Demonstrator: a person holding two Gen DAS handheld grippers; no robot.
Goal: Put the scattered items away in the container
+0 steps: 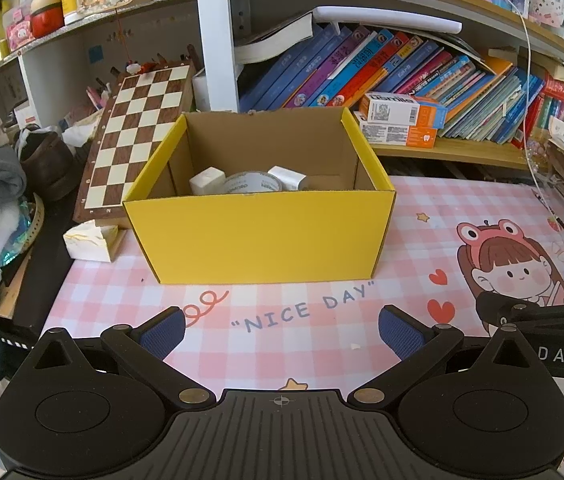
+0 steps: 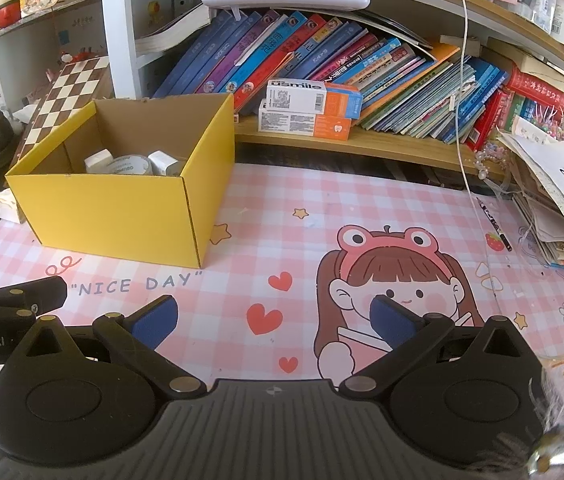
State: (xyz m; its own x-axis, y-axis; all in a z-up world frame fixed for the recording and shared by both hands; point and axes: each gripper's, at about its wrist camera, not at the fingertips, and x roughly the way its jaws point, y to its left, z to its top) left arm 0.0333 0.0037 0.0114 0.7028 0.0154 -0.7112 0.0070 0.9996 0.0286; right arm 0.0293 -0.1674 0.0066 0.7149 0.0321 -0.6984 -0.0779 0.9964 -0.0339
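Both claws are hovering low over the pink checked mat on the desk (image 2: 282, 208), and neither is carrying anything. The left claw (image 1: 282, 334) is standing spread wide with only the "NICE DAY" lettering showing between its blue pads, and the right claw (image 2: 274, 322) is gaping just the same above the cartoon girl printed on the mat.

The yellow cardboard box (image 1: 258, 232) is sitting toward the back left of the mat, its top open. Inside it, against the far side, a roll of clear tape (image 1: 252, 185) is lying between two small white blocks, one (image 1: 207, 180) to its left and one (image 1: 287, 178) to its right, all three close together and apparently touching.

To my eye the tidying is looking nearly finished, perhaps wholly so: the open stretch of mat in front of the claws is holding nothing loose apart from a tiny pale scrap (image 1: 355, 346). A dark pen (image 2: 496, 226) is lying at the mat's right edge beside the paper pile, and a white tissue pack (image 1: 90, 240) is resting just left of the box; whether either is meant for the box, I cannot tell.
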